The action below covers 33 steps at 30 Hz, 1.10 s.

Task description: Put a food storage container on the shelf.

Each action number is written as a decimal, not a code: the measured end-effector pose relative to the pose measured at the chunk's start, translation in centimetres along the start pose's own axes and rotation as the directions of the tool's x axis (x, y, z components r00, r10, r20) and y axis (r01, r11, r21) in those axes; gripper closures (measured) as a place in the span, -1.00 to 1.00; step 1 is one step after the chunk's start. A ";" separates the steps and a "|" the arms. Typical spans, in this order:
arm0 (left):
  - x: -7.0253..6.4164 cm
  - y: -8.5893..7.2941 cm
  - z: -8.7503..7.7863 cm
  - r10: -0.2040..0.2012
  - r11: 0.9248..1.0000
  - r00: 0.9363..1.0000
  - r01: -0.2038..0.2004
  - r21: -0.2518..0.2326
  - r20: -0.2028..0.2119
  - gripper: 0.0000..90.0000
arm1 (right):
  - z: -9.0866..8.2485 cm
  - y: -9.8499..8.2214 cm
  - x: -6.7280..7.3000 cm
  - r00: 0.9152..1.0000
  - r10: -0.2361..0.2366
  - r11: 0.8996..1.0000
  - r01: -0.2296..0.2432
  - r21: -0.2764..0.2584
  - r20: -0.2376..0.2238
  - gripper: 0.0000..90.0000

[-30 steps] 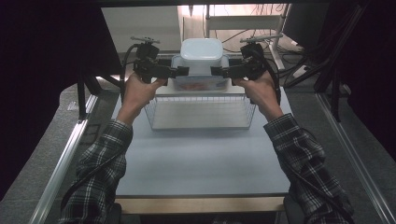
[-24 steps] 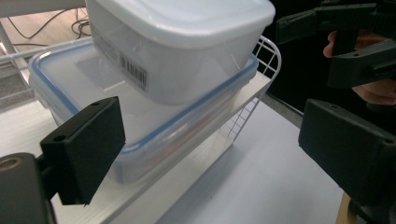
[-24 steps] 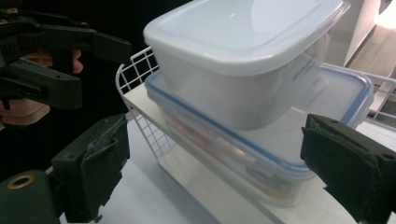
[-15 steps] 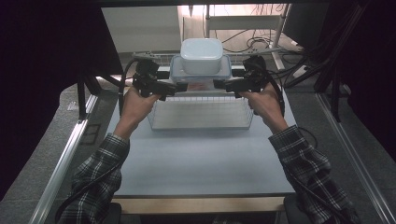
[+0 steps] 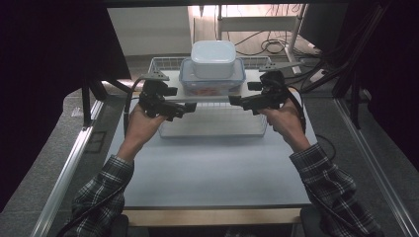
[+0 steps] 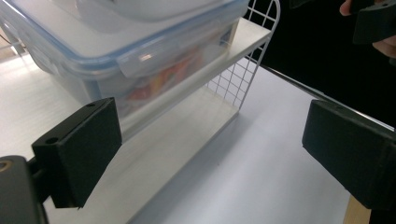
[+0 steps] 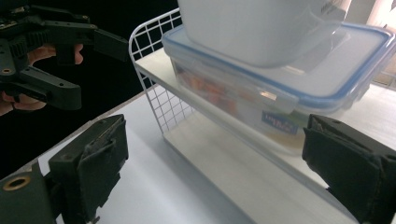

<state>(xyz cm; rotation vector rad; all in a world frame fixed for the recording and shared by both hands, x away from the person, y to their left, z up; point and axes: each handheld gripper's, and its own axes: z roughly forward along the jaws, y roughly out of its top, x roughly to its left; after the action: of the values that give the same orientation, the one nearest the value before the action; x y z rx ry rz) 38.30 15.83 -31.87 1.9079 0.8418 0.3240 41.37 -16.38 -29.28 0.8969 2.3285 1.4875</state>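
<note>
Over the white table, left gripper and right gripper gape wide, empty, flanking the clear container.

Dark-and-light plaid shirt sleeves cover both forearms, and each hand grips a black left gripper or right gripper with blocky padded jaws, a grey three-cornered top plate and a trailing black cable.

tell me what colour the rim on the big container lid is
Blue, on a clear lid; the right gripper view shows it best.
</note>
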 end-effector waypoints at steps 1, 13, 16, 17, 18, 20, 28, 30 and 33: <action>-0.1 -0.2 0.0 0.001 1.000 1.000 -0.001 0.000 0.002 -0.90 | -0.1 -0.2 0.0 1.000 -0.001 1.000 0.001 0.003 -0.002 -0.84; -0.6 -1.9 0.0 0.004 1.000 1.000 -0.004 0.007 0.000 -0.91 | -0.8 -1.7 0.2 1.000 -0.007 1.000 0.007 0.007 -0.010 -0.84; -0.7 -2.5 0.0 -0.001 1.000 1.000 0.001 0.006 0.004 -0.91 | -0.9 -2.1 0.4 1.000 -0.015 1.000 0.015 0.011 -0.013 -0.85; -0.7 -2.6 0.0 0.000 1.000 1.000 0.000 0.007 0.005 -0.91 | -0.9 -2.3 0.4 1.000 -0.019 1.000 0.019 0.012 -0.012 -0.85; -0.8 -2.8 0.0 -0.002 1.000 1.000 0.002 0.008 0.005 -0.91 | -0.9 -2.4 0.5 1.000 -0.021 1.000 0.021 0.014 -0.010 -0.85; -0.8 -3.3 0.0 -0.005 1.000 1.000 0.004 0.010 0.005 -0.91 | -0.9 -2.7 0.5 1.000 -0.021 1.000 0.021 0.019 -0.010 -0.85; -1.0 -4.8 0.1 -0.016 1.000 1.000 0.015 0.012 0.007 -0.91 | -1.0 -3.9 0.7 1.000 -0.023 0.999 0.024 0.035 -0.018 -0.87; -1.1 -5.0 0.1 -0.019 1.000 1.000 0.019 0.013 0.008 -0.91 | -1.0 -4.3 0.7 1.000 -0.022 0.999 0.023 0.039 -0.021 -0.87; -1.3 -5.5 0.2 -0.022 1.000 1.000 0.022 0.016 0.018 -0.91 | -1.0 -4.6 0.9 0.999 -0.032 0.999 0.033 0.040 -0.020 -0.87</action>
<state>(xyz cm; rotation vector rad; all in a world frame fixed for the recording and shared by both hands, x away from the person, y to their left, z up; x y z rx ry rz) 35.19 16.37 -36.57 1.9125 0.8552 0.2872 38.46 -17.95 -32.76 0.8543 2.3829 1.4485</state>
